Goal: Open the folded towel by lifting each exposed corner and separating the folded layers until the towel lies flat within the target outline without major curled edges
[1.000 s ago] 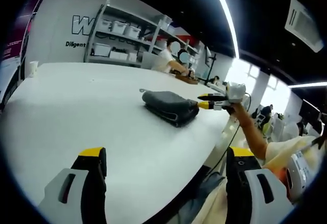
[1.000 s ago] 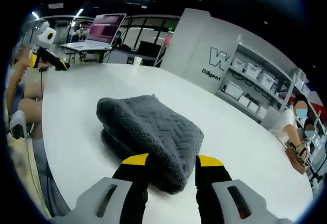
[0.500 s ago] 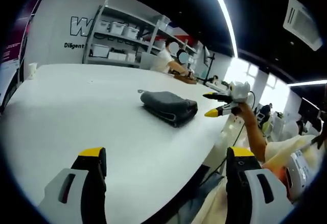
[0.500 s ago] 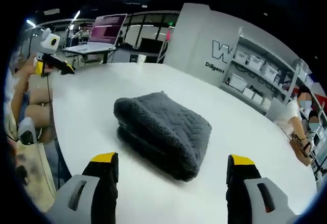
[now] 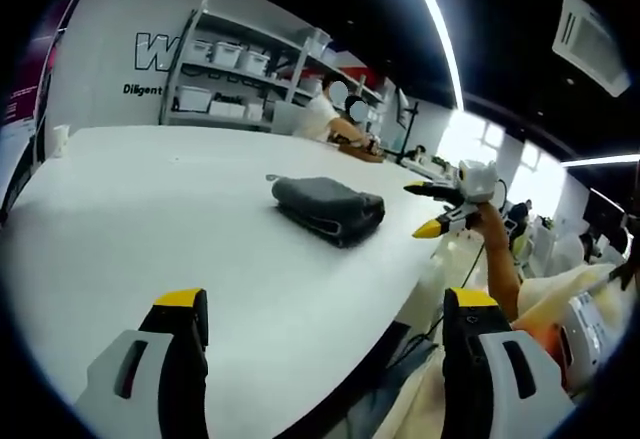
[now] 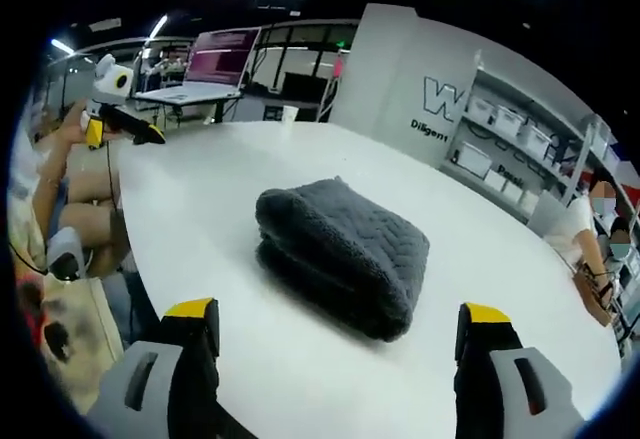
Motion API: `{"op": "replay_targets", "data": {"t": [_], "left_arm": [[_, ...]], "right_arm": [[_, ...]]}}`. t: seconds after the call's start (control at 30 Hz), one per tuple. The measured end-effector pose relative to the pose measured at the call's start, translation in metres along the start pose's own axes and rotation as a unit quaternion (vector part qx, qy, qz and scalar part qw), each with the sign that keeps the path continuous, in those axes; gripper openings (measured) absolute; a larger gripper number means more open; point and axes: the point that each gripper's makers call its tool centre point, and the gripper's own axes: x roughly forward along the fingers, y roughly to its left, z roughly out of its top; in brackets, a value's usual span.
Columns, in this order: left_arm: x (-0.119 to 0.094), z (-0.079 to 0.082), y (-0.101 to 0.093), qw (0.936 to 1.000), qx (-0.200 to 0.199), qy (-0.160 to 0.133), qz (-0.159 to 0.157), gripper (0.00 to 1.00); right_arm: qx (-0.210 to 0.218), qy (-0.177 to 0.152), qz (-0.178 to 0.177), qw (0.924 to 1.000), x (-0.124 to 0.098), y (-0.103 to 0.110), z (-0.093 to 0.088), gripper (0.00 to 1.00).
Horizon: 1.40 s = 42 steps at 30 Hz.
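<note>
change: right gripper, a second ago closed around the near edge of the folded grey towel, now has jaws spread wide and has backed off; nothing held
right gripper now: released, jaws wide apart, towel lies ahead between their lines but not touching; in the left gripper view it hangs in the air off the counter edge, beside the towel, yellow tips parted
left gripper: jaws wide apart, empty, hovering over the near part of the counter, well apart from the towel; no real shift over the last second
towel position: mid-counter, toward the person's right side; a thick compact bundle, several layers stacked, fold edges facing the right gripper
towel state: same folded shape as before the release; no layer lifted, no corner peeled
target outline: cannot make one out on the white counter
meaning for task: judged as a let-go without progress; unfolding not started, towel fully folded
next need: judged, re-approach and pinch only the top layer at an exposed corner, not the whole stack
risk: thick pile fabric, jaws may catch several layers at once and drag the bundle
background: shelves with bins, laptop on a far table, seated person at far end
</note>
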Motion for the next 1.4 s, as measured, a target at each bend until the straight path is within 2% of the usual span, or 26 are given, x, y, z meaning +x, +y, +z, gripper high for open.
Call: {"op": "replay_targets", "data": {"t": [0.3,0.53,0.9,1.27,1.4], "left_arm": [[0.005,-0.001,-0.01,0.9999,0.005,0.004,-0.012,0.96],[0.006,-0.004,-0.011,0.9998,0.011,0.011,-0.01,0.96],[0.0,0.001,-0.011,0.9999,0.007,-0.002,-0.011,0.96],[0.001,-0.002,-0.014,0.9999,0.009,-0.001,-0.011,0.96],[0.001,-0.002,-0.014,0.9999,0.009,0.0,-0.011,0.96]], "right_arm": [[-0.009,0.015,0.007,0.9998,0.001,0.004,-0.005,0.99],[-0.014,0.013,0.012,0.9997,-0.001,0.008,-0.003,0.99],[-0.024,0.021,0.01,0.9994,-0.002,0.011,-0.008,0.99],[-0.026,0.018,0.016,0.9994,-0.002,0.013,-0.007,0.98],[-0.042,0.009,0.02,0.9989,-0.002,0.019,0.0,0.95]]}}
